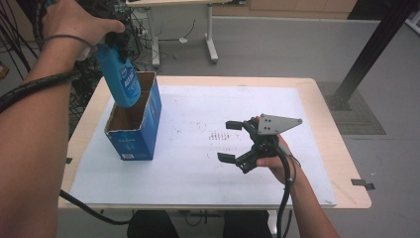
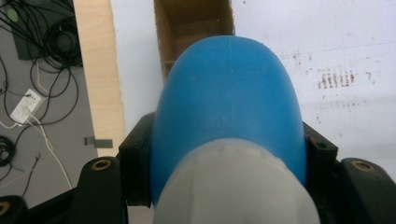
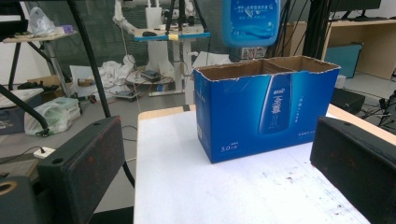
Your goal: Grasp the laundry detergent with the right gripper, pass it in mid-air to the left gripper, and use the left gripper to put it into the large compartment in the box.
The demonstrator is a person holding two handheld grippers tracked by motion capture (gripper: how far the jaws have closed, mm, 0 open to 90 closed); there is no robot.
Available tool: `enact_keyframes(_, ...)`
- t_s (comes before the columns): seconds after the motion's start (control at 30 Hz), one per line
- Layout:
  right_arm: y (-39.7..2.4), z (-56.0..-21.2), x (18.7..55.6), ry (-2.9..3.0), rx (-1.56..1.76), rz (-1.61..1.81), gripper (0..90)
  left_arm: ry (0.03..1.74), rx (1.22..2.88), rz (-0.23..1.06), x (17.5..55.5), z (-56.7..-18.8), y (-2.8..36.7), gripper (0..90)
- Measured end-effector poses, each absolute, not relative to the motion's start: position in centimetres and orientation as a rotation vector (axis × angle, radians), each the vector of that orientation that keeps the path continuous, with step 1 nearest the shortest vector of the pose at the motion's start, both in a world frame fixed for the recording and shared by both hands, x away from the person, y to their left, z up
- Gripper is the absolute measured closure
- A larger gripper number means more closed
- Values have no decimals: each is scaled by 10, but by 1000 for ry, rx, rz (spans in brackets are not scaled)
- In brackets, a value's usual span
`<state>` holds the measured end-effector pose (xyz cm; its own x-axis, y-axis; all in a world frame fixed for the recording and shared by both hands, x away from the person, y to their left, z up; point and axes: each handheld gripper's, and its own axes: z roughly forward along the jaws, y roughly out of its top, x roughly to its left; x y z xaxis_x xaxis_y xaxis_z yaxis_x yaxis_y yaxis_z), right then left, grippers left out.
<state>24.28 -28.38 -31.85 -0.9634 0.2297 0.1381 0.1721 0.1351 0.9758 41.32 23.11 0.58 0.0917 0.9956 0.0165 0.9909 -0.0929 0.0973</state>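
The box (image 3: 266, 109) carries the one print that can be read: small white figures "5.0" low on its blue side in the right gripper view, with a few tiny characters after them too small to make out. The same side bears a picture of a bottle with white characters on it, not legible. The bottle (image 3: 250, 21) above the box has a label with white print, blurred beyond reading. In the high view the labels on bottle (image 1: 121, 74) and box (image 1: 133, 144) are illegible.
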Motion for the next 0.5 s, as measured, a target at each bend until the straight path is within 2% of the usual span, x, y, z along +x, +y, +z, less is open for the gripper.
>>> enact_keyframes(0.5, -285, -321, 241, 2329, 424, 1995, 25, 2114, 2267, 105, 417, -27, 232, 377)
